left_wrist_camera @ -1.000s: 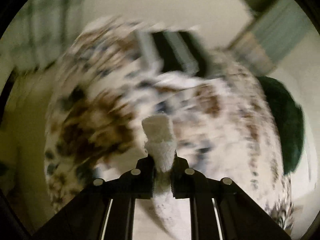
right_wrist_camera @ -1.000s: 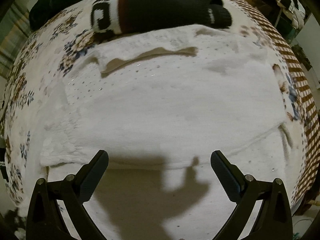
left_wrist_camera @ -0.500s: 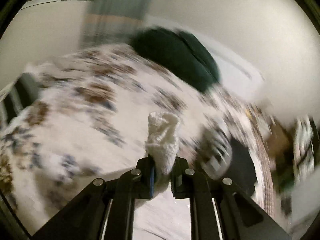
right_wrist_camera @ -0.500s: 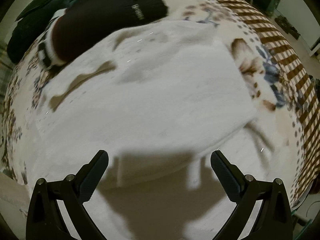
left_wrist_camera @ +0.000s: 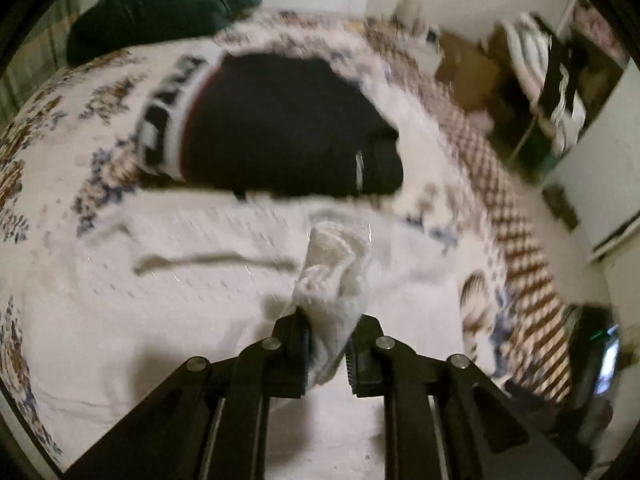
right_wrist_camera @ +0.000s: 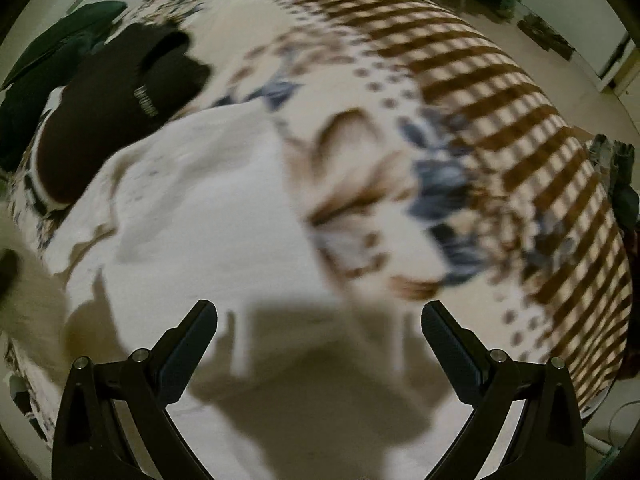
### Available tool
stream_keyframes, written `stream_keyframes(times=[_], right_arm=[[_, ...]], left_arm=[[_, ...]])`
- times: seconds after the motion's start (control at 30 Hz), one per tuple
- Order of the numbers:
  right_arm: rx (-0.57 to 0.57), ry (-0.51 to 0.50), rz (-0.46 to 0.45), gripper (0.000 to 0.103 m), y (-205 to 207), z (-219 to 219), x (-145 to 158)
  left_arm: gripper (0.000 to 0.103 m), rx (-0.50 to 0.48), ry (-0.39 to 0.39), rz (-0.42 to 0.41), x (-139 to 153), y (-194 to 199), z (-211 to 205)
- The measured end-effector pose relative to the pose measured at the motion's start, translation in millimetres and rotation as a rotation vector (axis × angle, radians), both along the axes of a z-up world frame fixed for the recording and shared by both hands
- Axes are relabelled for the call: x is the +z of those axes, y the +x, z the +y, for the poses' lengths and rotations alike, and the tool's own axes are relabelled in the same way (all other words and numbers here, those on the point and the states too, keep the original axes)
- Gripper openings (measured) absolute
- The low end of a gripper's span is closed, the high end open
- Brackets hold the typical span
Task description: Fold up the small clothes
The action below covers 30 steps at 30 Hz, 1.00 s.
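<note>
A white knit garment (left_wrist_camera: pixel 180 304) lies spread on a floral bedspread (left_wrist_camera: pixel 48 120); it also shows in the right wrist view (right_wrist_camera: pixel 208 216). My left gripper (left_wrist_camera: pixel 328 344) is shut on a bunched white edge of the garment (left_wrist_camera: pixel 332 280) and holds it above the spread cloth. My right gripper (right_wrist_camera: pixel 320 332) is open and empty, hovering over the garment's right edge. The left-held bunch shows blurred at the far left of the right wrist view (right_wrist_camera: pixel 28 304).
A folded black garment with a white lettered band (left_wrist_camera: pixel 288 128) lies behind the white one; it also shows in the right wrist view (right_wrist_camera: pixel 108 120). A dark green pillow (left_wrist_camera: pixel 160 8) sits at the back. The bed's brown checked edge (right_wrist_camera: pixel 500 92) is at right, with clutter beyond (left_wrist_camera: pixel 552 80).
My left gripper has swung round with the white bunch, from facing the bedspread and pillow to facing the spread garment. My right gripper has moved right, towards the garment's right edge, still open.
</note>
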State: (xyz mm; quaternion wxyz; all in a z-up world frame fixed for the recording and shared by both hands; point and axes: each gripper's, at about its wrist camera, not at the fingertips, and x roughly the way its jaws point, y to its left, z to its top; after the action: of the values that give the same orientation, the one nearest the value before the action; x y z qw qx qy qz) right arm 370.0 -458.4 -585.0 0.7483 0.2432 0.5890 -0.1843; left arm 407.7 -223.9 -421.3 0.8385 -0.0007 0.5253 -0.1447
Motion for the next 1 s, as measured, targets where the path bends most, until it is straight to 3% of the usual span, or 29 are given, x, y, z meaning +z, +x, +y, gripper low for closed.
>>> stream_keyframes(times=[0.1, 0.13, 0.17, 0.33, 0.47, 0.6, 0.73, 0.77, 0.8, 0.83, 0.87, 0.9, 1.0], right_arm=[[-0.021, 0.016, 0.000, 0.103, -8.3, -20.6, -1.0], [-0.028, 0.030, -0.005, 0.103, -10.0, -25.6, -0.3], [-0.034, 0.046, -0.014, 0.103, -10.3, -28.7, 0.8], [-0.014, 0.179, -0.108, 0.103, -9.3, -21.3, 18.5], [0.059, 0.280, -0.142, 0.103, 8.9, 22.6, 23.9], [0.123, 0.247, -0.075, 0.103, 33.2, 62.6, 9.2], [0.128, 0.247, 0.006, 0.099, 50.1, 73.0, -20.0], [0.142, 0.247, 0.005, 0.086, 53.3, 76.3, -24.3], [0.165, 0.237, -0.001, 0.062, 55.1, 81.1, -24.7], [0.206, 0.196, -0.006, 0.046, 57.7, 89.4, -21.4], [0.246, 0.133, -0.013, 0.017, 59.2, 97.7, -15.2], [0.271, 0.088, -0.024, 0.007, 59.9, 103.2, -9.2], [0.314, -0.026, -0.095, 0.006, 58.4, 107.3, 16.9]], left_arm=[[0.042, 0.033, 0.024, 0.020, -10.0, -1.1, 11.7], [0.067, 0.051, 0.024, 0.027, -9.3, -2.5, 20.0], [0.084, 0.082, 0.038, 0.028, -7.6, -4.4, 32.1], [0.085, 0.223, 0.147, 0.001, -12.2, -15.1, 103.6], [0.085, 0.358, 0.230, 0.036, -25.1, -23.6, 169.9], [0.085, 0.453, 0.277, 0.079, -42.4, -34.2, 214.4], [0.086, 0.520, 0.304, 0.089, -48.0, -44.9, 247.5], [0.089, 0.539, 0.317, 0.090, -48.9, -46.8, 253.9], [0.092, 0.554, 0.320, 0.090, -49.3, -48.2, 260.4], [0.094, 0.571, 0.311, 0.087, -49.0, -49.1, 266.1], [0.094, 0.588, 0.305, 0.088, -48.7, -47.6, 271.5], [0.094, 0.611, 0.297, 0.089, -47.9, -48.2, 277.6], [0.094, 0.636, 0.282, 0.087, -45.8, -46.2, 286.2]])
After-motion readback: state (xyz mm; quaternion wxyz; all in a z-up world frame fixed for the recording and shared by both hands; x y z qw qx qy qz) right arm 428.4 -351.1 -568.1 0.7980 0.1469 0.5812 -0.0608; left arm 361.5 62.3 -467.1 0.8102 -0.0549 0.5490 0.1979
